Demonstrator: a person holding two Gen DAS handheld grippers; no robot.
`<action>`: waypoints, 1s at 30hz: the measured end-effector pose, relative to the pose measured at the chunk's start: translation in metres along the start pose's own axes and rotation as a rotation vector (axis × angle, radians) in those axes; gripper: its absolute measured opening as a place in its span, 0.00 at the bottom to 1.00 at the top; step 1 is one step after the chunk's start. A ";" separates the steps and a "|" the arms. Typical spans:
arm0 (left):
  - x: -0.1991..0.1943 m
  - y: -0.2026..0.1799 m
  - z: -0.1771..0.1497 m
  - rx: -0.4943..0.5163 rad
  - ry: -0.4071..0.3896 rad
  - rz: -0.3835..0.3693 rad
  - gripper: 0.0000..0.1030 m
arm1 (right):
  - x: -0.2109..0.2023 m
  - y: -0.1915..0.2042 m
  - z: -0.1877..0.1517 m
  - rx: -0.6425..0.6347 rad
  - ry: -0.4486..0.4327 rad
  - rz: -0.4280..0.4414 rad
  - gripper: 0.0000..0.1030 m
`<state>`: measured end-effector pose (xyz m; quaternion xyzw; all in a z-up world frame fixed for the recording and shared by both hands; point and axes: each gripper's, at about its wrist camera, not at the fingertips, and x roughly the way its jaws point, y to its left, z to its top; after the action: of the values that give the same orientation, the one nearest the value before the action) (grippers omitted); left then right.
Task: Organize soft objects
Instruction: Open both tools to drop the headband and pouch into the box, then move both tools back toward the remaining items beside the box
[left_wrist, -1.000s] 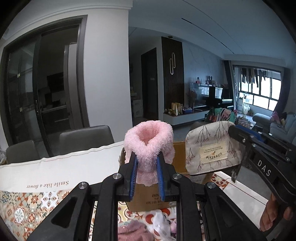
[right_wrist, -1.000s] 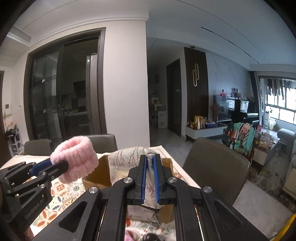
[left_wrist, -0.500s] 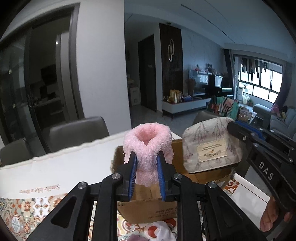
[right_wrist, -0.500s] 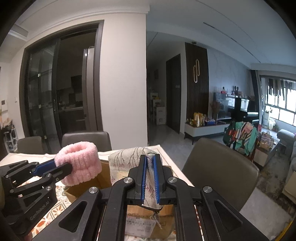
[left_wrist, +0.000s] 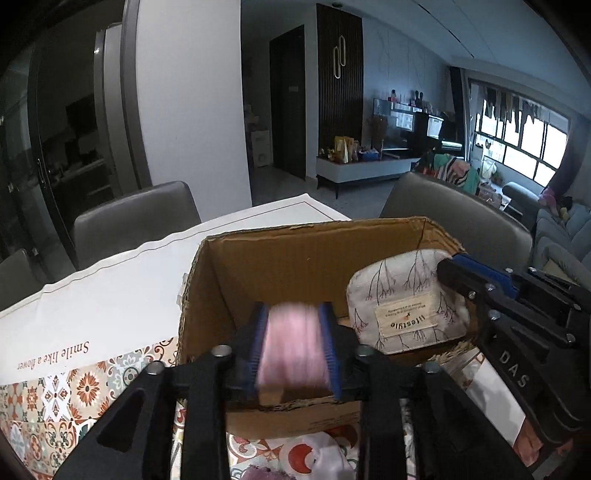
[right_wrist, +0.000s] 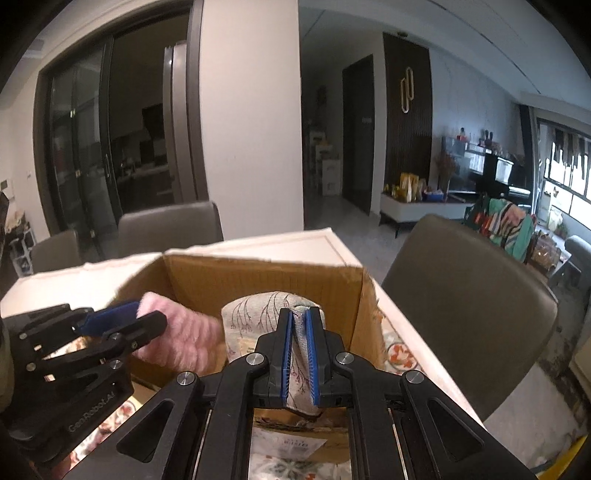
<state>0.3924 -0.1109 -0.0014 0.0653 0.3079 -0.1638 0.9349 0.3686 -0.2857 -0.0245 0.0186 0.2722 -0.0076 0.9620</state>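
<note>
Both grippers held over an open cardboard box (left_wrist: 295, 266) standing on a worktop (left_wrist: 110, 295) covered by a patterned cloth. The left gripper (left_wrist: 293, 341) has a fluffy pink soft item (left_wrist: 291, 347) between its blue pads; its jaws are opening, and the item appears streaked with motion blur, so it is probably slipping free into the box, though contact with the pads cannot be read with certainty. The right gripper (right_wrist: 298, 354) is clamped tight on a grey fabric pouch (right_wrist: 269, 306) printed with branch motifs and bearing a sewn label; the pouch hangs inside the box mouth, just beside the pink item, and is not yet let go. State of the task, as judged here: two soft objects are at the box and in the course of being deposited, one in release, one awaiting release. The box floor is largely hidden, so what it already contains cannot be told. At least two further soft pieces, a whitish one (left_wrist: 325, 450) and a mauve one (left_wrist: 258, 473), lie on the worktop in front of the box and remain to be collected.
</note>
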 end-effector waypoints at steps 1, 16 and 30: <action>-0.002 0.000 -0.001 -0.001 -0.008 0.005 0.47 | 0.001 0.001 -0.001 -0.004 0.008 -0.001 0.10; -0.055 0.004 -0.013 0.014 -0.118 0.144 0.69 | -0.032 -0.006 0.003 0.035 -0.024 -0.023 0.52; -0.134 0.005 -0.038 0.019 -0.228 0.216 0.82 | -0.097 0.010 -0.015 0.035 -0.057 0.012 0.52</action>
<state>0.2714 -0.0623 0.0480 0.0878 0.1893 -0.0717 0.9754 0.2784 -0.2750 0.0141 0.0370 0.2443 -0.0071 0.9690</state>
